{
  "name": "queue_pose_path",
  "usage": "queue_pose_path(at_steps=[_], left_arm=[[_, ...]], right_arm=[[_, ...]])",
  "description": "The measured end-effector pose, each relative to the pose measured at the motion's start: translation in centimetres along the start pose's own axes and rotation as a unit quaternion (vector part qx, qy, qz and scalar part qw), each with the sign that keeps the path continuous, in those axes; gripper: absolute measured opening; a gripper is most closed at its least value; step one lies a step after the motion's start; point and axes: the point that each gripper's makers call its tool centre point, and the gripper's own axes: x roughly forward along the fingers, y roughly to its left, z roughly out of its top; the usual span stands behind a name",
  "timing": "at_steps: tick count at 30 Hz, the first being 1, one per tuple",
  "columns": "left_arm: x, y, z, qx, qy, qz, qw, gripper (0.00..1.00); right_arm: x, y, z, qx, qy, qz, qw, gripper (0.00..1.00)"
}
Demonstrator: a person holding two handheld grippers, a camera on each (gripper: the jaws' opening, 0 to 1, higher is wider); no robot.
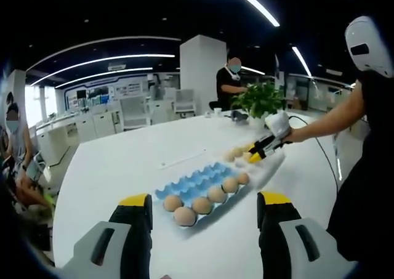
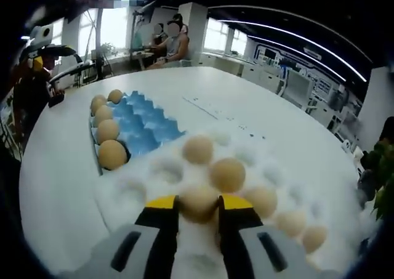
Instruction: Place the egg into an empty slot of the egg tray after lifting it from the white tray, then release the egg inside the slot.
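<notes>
egg (image 2: 198, 203) half hidden between right tongs (image 2: 198, 212) on white tray (image 2: 154, 174).

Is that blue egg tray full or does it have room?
Partly full: the blue egg tray has eggs along one edge row; the other slots are empty.

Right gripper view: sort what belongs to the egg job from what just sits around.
Job:
- egg between the right gripper fingers
- white tray with more eggs
- blue egg tray, four eggs along one edge, other slots empty
- left gripper, open, facing the trays

Lying about:
- potted plant
- white table
- seated people
</notes>
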Motion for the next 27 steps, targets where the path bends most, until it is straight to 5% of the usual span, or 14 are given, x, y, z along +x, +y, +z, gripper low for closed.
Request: queue_pose_path(at_steps=[11,12,13,14,15,17,19,20,21,23,24,27], left_arm=[[-0.1,0.2,0.2,-0.001,-0.003,0.005,1.0,0.69],[-0.1,0.2,0.1,-0.001,-0.002,0.005,1.0,0.69],[0.0,0.1,0.1,0.0,-0.001,0.004,1.0,0.69],[0.1,0.1,0.1,0.0,-0.002,0.002,1.0,0.69],[0.1,0.0,0.1,0.0,-0.001,0.001,1.0,0.69],[0.1,-0.1,0.1,0.002,0.002,0.0,1.0,0.69],[0.0,-0.2,0.3,-0.001,-0.004,0.001,1.0,0.69],[0.0,-0.1,0.2,0.0,-0.003,0.002,1.0,0.69],[0.0,0.0,0.0,0.0,0.0,0.003,1.0,0.69],[0.1,0.1,-0.1,-0.003,0.001,0.003,1.0,0.69],[0.1,0.0,-0.1,-0.003,0.001,0.002,1.0,0.69],[0.2,-0.2,0.0,0.0,0.0,0.0,1.0,0.69]], right_arm=[[-0.8,0.3,1.0,-0.005,-0.017,0.008,0.9998,0.18],[-0.9,0.3,1.4,-0.008,-0.025,0.007,0.9996,0.15],[-1.2,0.2,2.7,-0.001,-0.053,0.007,0.9986,0.0],[-1.4,-0.5,2.1,0.052,-0.006,-0.012,0.9986,0.0],[-0.7,-0.7,1.9,-0.054,0.008,-0.003,0.9985,0.0],[-0.5,-0.2,2.4,-0.047,-0.026,-0.002,0.9986,0.02],[-0.6,0.9,2.4,0.037,-0.04,0.03,0.9981,0.3],[-0.8,0.7,2.8,0.021,-0.053,0.027,0.998,0.38],[-0.7,0.7,2.4,0.018,-0.04,0.02,0.9988,0.39],[-0.7,0.5,1.2,-0.029,-0.005,0.008,0.9995,0.18],[-0.7,0.0,1.3,-0.055,-0.011,-0.01,0.9984,0.17],[-0.7,0.4,0.4,-0.012,0.016,0.013,0.9997,0.21]])
